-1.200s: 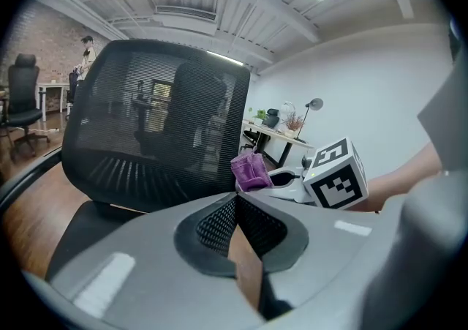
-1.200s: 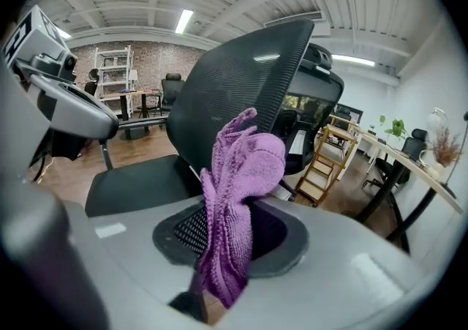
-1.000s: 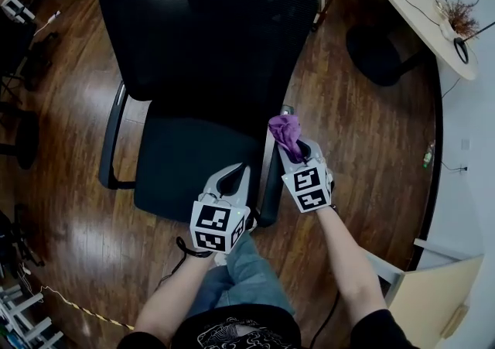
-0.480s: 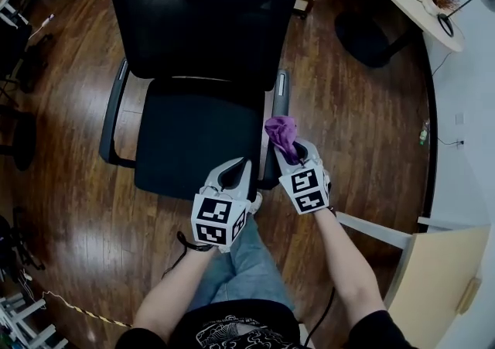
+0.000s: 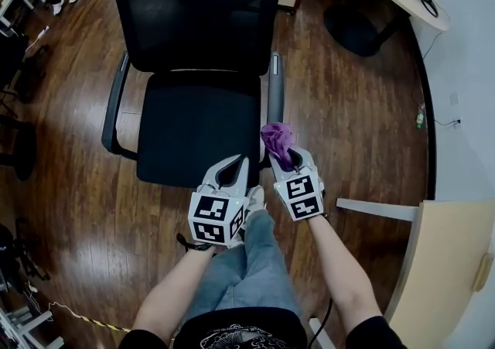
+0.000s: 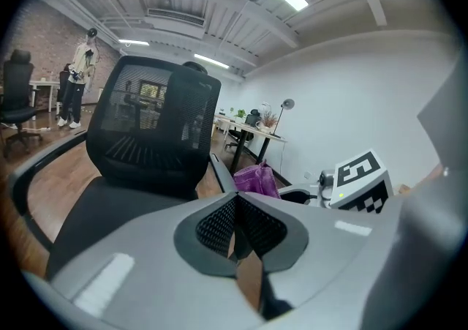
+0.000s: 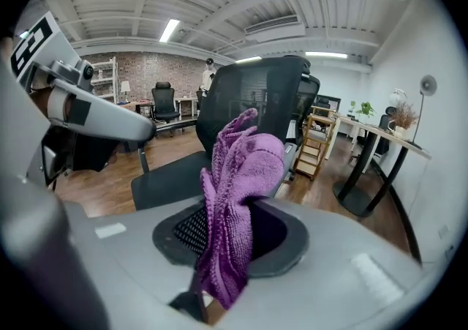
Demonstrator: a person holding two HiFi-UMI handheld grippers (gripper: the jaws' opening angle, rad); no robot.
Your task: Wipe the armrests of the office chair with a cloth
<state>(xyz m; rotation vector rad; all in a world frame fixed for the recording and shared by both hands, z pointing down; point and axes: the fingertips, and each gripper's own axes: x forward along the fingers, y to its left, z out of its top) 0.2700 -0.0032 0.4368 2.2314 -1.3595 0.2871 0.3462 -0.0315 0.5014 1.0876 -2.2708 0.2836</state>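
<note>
Straight ahead at twelve o'clock, seen from above by the head camera, a black office chair (image 5: 199, 127) with a mesh backrest (image 5: 201, 11) stands on a dark wooden floor (image 5: 348, 131). The person's jeans-clad legs show at six o'clock. Both hand-held grippers hover just off the front edge of the seat. The left gripper (image 5: 234, 165) has its jaws pressed together with nothing between them. The right gripper (image 5: 289, 160) is clamped on a purple cloth (image 5: 277, 138), which is pinched low in the jaws so that a bunched wad stands free above and ahead of them. The near armrest (image 5: 275, 86), a narrow bar with a pale strip on top, runs away toward twelve o'clock just beyond the cloth, close to it but apart from it. The far armrest (image 5: 114, 107) curves along the seat's other side at about ten o'clock, well apart from both grippers. The cloth looks like soft, light, fuzzy microfibre. It should drape and mould around the hard, slim armrest rather than hold any shape, and its nap should grip dust. Because it is limp, the present low pinch seems the sensible hold. It leaves the loose folds as the wiping face, though a hard drag could tug it out of the jaws.
</note>
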